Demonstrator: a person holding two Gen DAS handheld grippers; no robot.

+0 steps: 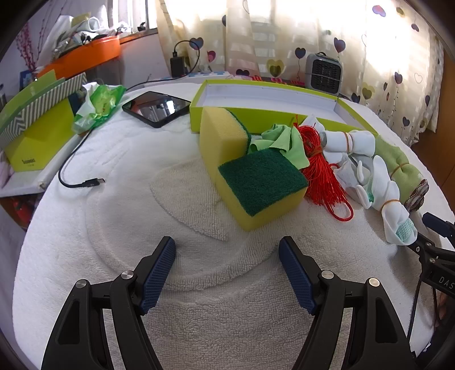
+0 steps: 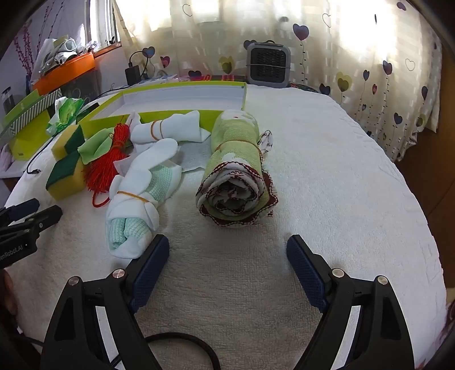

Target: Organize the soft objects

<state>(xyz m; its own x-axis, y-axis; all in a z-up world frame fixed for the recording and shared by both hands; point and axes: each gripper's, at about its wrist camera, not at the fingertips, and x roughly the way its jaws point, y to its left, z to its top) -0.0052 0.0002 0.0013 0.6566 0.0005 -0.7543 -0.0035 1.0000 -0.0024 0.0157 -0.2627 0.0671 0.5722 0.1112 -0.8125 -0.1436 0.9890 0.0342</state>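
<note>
Both grippers, left (image 1: 227, 257) and right (image 2: 227, 254), gape empty; the light, squashy towel roll (image 2: 237, 173) should be pinched mid-body at its rubber band.

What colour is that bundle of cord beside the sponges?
The cord bundle is bright red, clearest in the left wrist view.

Bright sun comes through the window (image 2: 355, 25) behind a thin curtain (image 1: 384, 57) with little hearts on it. A small grey fan (image 2: 268, 64) stands by the curtain. A white fluffy towel (image 1: 142, 216) covers the table (it has bumpy lines). An orange shelf (image 1: 82, 58) sits under a side window.
</note>
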